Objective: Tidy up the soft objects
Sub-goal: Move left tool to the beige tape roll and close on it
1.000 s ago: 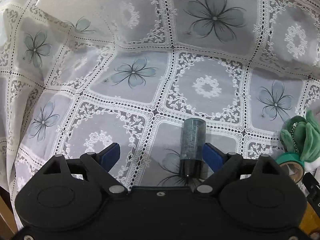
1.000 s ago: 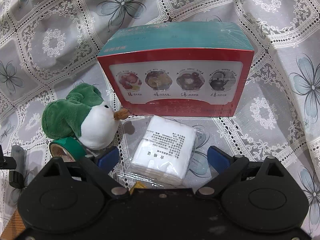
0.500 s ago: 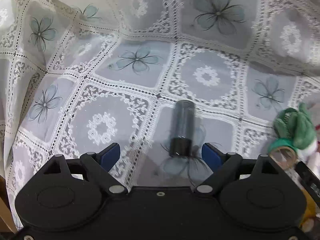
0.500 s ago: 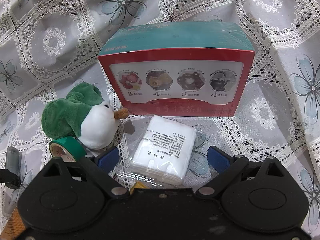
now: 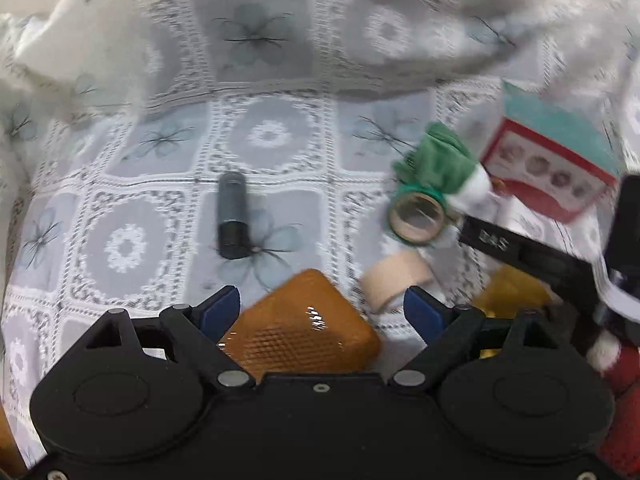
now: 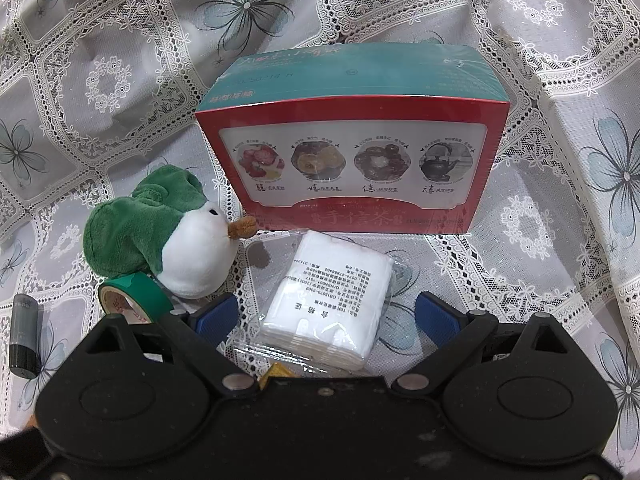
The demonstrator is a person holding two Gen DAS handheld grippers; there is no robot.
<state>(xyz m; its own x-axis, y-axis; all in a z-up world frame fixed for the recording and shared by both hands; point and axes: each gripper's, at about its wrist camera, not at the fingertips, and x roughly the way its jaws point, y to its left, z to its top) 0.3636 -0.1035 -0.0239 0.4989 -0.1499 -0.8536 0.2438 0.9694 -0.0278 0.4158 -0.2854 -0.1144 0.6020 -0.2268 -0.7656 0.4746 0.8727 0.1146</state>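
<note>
A green and white plush bird point(image 6: 168, 236) lies left of a white tissue pack in clear wrap point(image 6: 332, 308). My right gripper point(image 6: 326, 314) is open with the tissue pack between its fingers, not pinched. My left gripper point(image 5: 322, 308) is open and empty above an orange packet point(image 5: 300, 332). The plush bird also shows in the blurred left wrist view point(image 5: 440, 164), far right. A red plush item point(image 5: 616, 368) shows at that view's right edge.
A red and teal tea box point(image 6: 356, 152) stands behind the tissue pack. A green tape roll point(image 6: 134, 298) leans by the bird. A dark tube point(image 5: 232, 216) lies on the lace cloth point(image 6: 100, 80). A beige tape roll point(image 5: 394, 280) lies near the left gripper's right finger.
My left gripper has pulled back and swung right, away from the dark tube; the orange packet, tape rolls and tea box came into its view. The right gripper has not moved.
</note>
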